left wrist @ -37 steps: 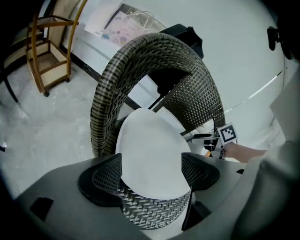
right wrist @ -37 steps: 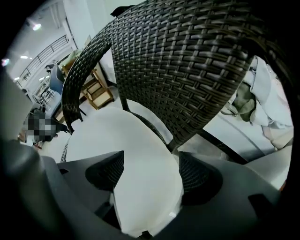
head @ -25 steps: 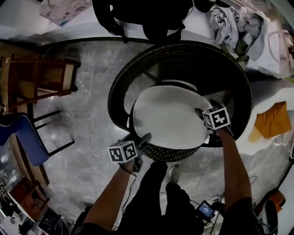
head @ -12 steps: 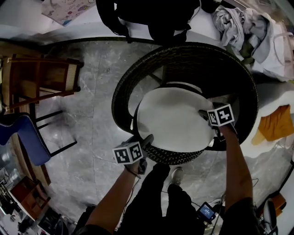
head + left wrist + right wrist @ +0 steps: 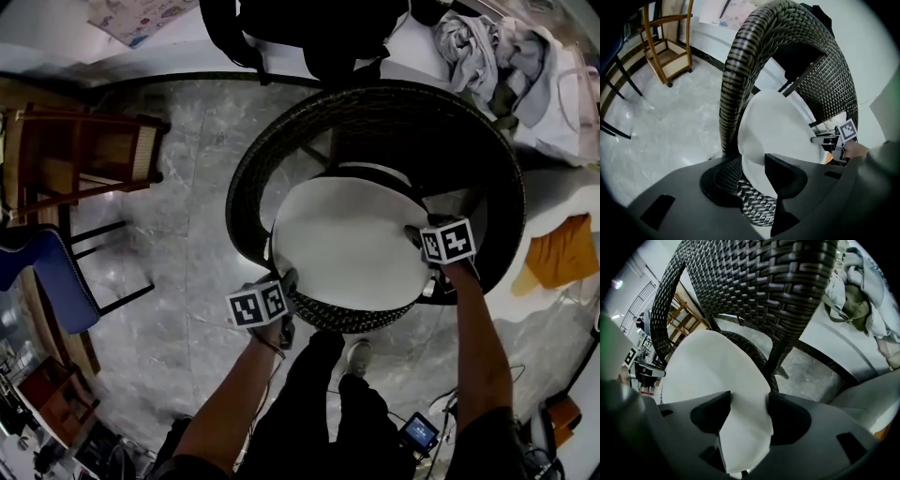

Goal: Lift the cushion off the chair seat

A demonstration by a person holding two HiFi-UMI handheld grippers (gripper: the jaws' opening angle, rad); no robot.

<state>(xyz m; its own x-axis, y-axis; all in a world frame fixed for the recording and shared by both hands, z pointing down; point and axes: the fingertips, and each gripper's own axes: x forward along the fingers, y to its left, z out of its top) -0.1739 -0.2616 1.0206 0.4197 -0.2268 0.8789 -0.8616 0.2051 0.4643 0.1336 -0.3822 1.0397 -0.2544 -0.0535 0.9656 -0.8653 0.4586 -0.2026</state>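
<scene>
The white cushion [image 5: 347, 244] is found lying flat on the wicker chair seat [image 5: 361, 317], unmoved from the earlier frames. The left gripper [image 5: 286, 281], previously wide open at the seat's front-left rim, has just been closing and is now clamped on the cushion's edge there. The right gripper [image 5: 412, 234], only slightly narrowed, is pressed onto the cushion's right edge.

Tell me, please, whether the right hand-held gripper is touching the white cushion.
Touching. The right gripper view shows the cushion pinched between the jaws of the right hand-held gripper, which have just been closing.
</scene>
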